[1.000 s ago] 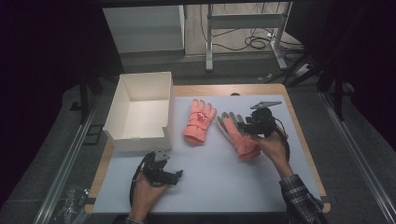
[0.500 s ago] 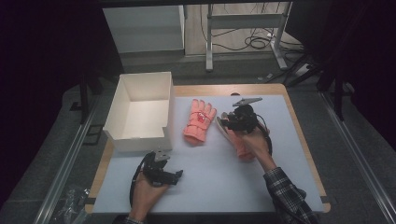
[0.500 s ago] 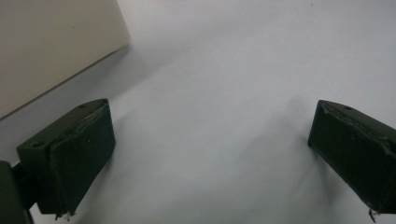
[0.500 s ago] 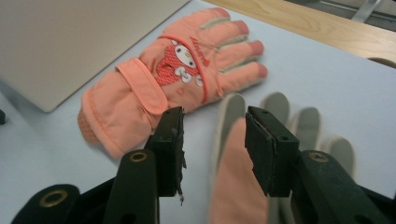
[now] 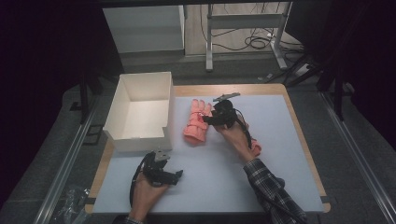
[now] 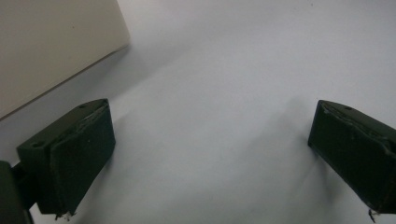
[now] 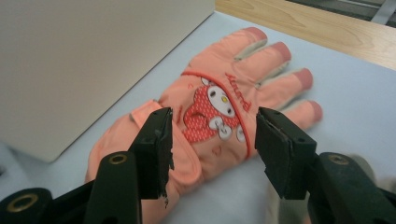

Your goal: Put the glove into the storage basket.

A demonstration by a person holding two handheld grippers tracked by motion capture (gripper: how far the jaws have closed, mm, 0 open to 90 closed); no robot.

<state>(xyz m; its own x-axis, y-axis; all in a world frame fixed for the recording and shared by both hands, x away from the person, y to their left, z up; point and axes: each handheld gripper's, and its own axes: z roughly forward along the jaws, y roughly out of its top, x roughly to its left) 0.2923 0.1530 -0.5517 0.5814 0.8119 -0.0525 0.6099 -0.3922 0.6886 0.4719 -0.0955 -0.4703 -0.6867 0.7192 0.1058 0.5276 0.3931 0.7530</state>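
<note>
Orange knit, a cartoon patch on the back: one glove (image 7: 219, 116) flat on the pale mat, just right of the white box (image 5: 140, 109), fingers toward the far edge. Lying palm down and spread out, so likely easy to pinch across the middle. Right gripper (image 5: 205, 120) poised over that glove's back, jaws spread wide to either side of the patch, nothing pinched yet; seemingly lined up for a grasp across the palm. Second orange glove (image 5: 254, 147) farther right, mostly under the right forearm, cuff end peeking out near the sleeve. Left gripper (image 5: 176, 176) parked on the mat (image 6: 224, 70) near the front edge, just below the box's near corner, jaws likewise wide apart and empty, apparently waiting out of the way. Box open-topped and empty, probably the destination.

Count: two gloves, one box, two grippers, both held agape. Mat on a wooden table (image 5: 306, 140).
</note>
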